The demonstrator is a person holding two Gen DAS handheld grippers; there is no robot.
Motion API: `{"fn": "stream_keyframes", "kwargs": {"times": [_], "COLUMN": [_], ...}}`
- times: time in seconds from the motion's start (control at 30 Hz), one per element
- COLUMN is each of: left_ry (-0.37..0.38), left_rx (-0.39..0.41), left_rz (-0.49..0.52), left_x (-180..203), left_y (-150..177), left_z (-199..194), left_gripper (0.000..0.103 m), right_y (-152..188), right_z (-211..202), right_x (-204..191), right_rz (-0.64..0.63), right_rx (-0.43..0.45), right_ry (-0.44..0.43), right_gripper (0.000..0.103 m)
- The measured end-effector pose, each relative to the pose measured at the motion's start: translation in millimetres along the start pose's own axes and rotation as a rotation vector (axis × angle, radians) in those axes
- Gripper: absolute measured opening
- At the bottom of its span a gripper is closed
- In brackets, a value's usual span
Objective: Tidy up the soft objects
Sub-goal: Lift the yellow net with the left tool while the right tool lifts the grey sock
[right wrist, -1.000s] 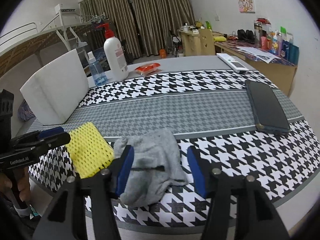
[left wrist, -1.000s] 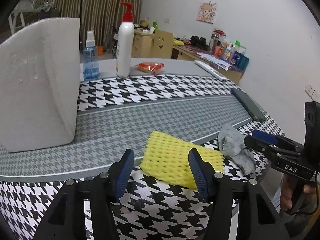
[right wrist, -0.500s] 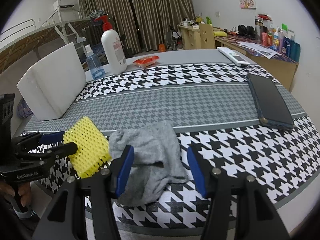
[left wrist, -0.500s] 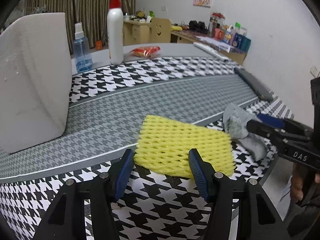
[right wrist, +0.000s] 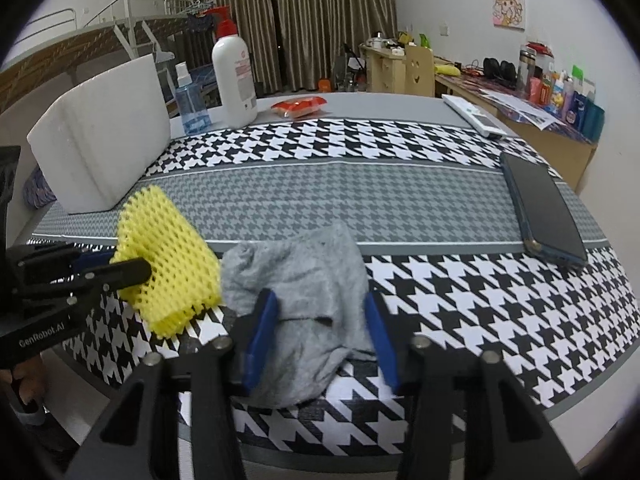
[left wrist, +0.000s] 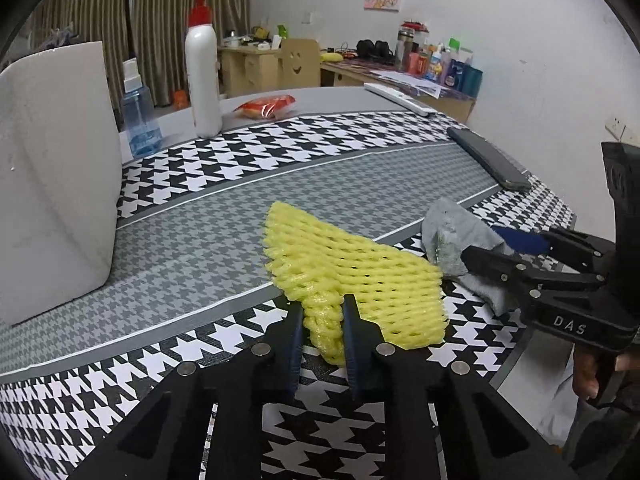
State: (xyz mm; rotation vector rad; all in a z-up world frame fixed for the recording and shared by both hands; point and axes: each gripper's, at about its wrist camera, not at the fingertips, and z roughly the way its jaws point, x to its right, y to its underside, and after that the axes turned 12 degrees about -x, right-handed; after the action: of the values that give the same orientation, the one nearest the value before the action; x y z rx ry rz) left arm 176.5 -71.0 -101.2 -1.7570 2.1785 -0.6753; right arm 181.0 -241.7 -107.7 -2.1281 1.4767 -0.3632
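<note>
- My left gripper (left wrist: 322,320) is pinched hard on the near edge of the yellow foam net (left wrist: 352,276); its jaws have just been closing, and the mesh bunches into a ridge between the pads.
- The far part of the net lies flat on the houndstooth tablecloth (left wrist: 224,216), near the table's front edge.
- My right gripper (right wrist: 320,324) straddles the grey cloth (right wrist: 304,276), which lies crumpled just beside the net; its jaws have just been closing, with the cloth between them.
- From the right wrist view, the blue pads (right wrist: 262,328) appear to meet the cloth's folds, yet I cannot tell whether they press firmly enough to hold.
- Step in hand, as I judge it: securing both soft items at once, the net already gripped, the cloth partly so.
- The next move calls for finishing the right-hand squeeze, then lifting both pieces clear of the tablecloth.
- The white foam box (right wrist: 104,140) at the far left looks a likely destination, though its opening is not visible.
- The phone (right wrist: 540,216) lies well apart, out of the way.
</note>
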Motion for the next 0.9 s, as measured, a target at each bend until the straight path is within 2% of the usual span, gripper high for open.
{"fn": "stream_keyframes", "kwargs": {"times": [0.13,0.23,0.9], "left_ry": [0.004,0.0,-0.076], "left_rx": [0.021,0.039,0.178], "left_rz": [0.0,-0.005,-0.083], "left_x": [-2,-5,-40], "left_y": [0,0,-4], "left_z": [-5,-10,-56], "left_gripper": [0.019,0.019,0.019], "right_y": [-1,-2,-37], "right_z": [1,-1,-29], "right_x": [-5,-8,-24], "right_rz": [-0.023,-0.029,-0.046], "right_rx": [-0.005,-0.002,0.102], "right_ry": [-0.01,-0.011,-0.079], "right_gripper": [0.023,0.019,0.019]}}
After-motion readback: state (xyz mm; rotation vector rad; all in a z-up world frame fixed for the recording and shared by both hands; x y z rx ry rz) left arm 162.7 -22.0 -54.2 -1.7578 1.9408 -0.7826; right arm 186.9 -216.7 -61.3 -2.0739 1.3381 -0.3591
